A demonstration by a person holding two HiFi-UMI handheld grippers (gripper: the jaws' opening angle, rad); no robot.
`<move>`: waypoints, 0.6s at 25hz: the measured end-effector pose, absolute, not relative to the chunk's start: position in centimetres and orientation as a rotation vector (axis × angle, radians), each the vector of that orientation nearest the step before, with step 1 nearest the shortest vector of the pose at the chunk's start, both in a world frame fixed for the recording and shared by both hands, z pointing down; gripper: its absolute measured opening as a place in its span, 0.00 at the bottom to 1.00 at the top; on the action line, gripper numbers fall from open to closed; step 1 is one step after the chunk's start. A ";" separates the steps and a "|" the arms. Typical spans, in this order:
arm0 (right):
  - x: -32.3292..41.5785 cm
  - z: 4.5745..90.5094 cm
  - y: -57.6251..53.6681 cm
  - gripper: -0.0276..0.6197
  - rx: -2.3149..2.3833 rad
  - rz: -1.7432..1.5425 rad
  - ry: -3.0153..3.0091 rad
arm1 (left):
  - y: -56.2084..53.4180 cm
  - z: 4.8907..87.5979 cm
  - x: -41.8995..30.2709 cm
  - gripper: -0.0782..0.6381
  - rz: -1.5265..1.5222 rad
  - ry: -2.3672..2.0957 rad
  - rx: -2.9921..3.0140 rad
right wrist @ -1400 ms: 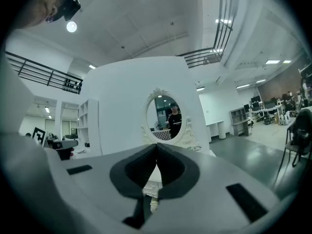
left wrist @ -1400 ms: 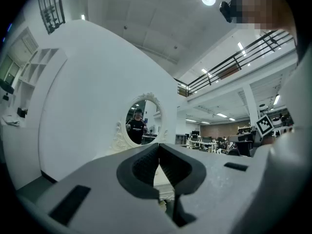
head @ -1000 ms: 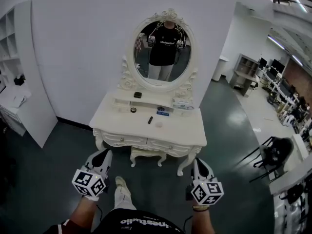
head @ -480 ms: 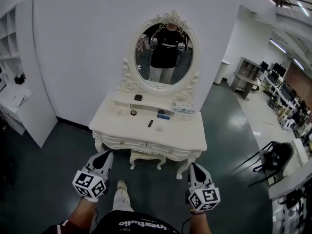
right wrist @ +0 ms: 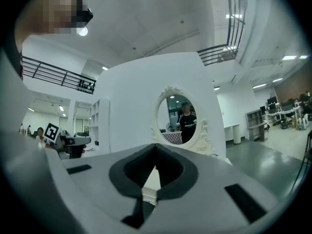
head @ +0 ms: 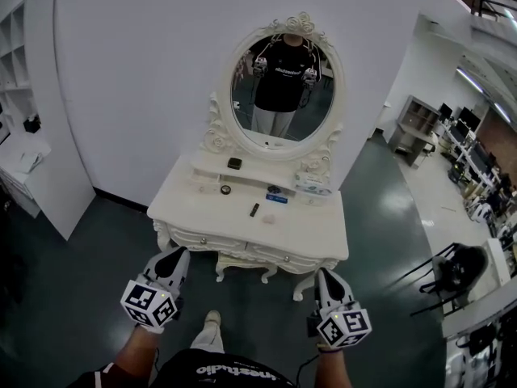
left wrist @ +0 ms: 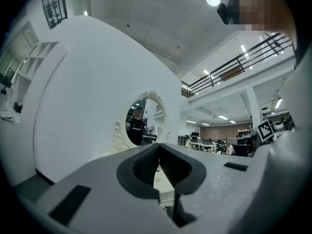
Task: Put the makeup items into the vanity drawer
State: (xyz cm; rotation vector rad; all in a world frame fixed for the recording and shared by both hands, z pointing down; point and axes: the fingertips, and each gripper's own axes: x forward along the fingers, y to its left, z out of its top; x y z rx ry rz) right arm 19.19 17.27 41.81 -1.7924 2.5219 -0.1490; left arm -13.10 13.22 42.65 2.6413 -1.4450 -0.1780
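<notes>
Well short of the white table (head: 311,234), the left gripper (head: 173,255) and right gripper (head: 324,275) point level above the dark floor (head: 81,265). The left fingers (left wrist: 141,165) are pressed together on nothing, and so are the right fingers (right wrist: 168,168). The makeup items (head: 254,209) lie on the tabletop below the oval mirror (head: 283,87), with a round pot (head: 226,190) nearby and a dark box (head: 234,163) on the raised shelf. Both front drawers (head: 202,238) are closed.
</notes>
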 end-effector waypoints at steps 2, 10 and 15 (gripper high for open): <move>19.6 42.1 15.8 0.05 -1.828 -0.166 2.509 | 11.6 42.6 -13.0 0.12 -0.187 -1.439 2.638; 20.8 42.4 9.4 0.05 -1.960 -0.143 2.442 | 4.8 42.4 -11.9 0.12 -0.201 -1.410 2.652; 21.2 43.1 5.5 0.05 -1.998 -0.156 2.422 | 0.6 42.5 -11.2 0.12 -0.185 -1.390 2.663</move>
